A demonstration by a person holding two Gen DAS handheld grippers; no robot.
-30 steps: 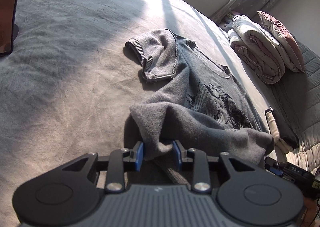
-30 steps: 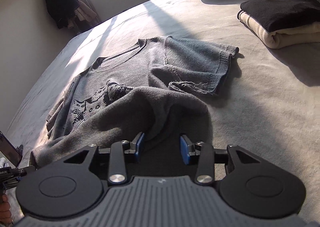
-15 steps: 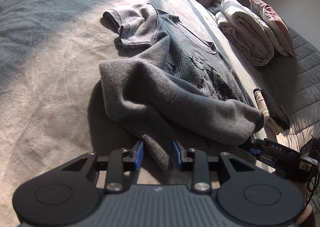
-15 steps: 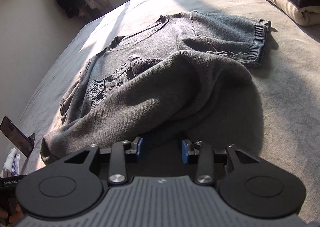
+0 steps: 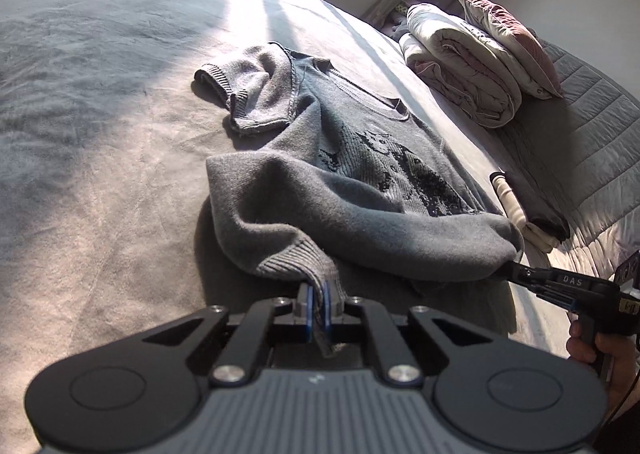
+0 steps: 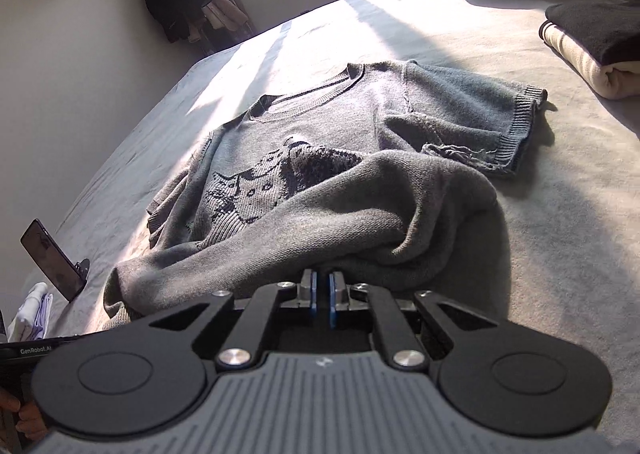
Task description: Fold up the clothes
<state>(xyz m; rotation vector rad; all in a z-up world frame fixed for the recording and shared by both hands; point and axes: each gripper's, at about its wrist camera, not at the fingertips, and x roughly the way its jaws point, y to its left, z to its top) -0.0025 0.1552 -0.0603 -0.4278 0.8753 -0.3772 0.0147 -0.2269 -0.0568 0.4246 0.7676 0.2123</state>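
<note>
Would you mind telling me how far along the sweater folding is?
Partly done. The grey sweater lies on the bed, hem folded up. The left gripper has just closed on the ribbed hem; the right gripper also closed there. Sleeves and the final fold remain.

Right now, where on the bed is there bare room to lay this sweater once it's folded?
The widest bare stretch of bed lies beyond the sweater's folded sleeve, on the left hand-held gripper's side. A narrower patch sits between the other sleeve and the folded clothes. By the duvet and pillow it is crowded.
</note>
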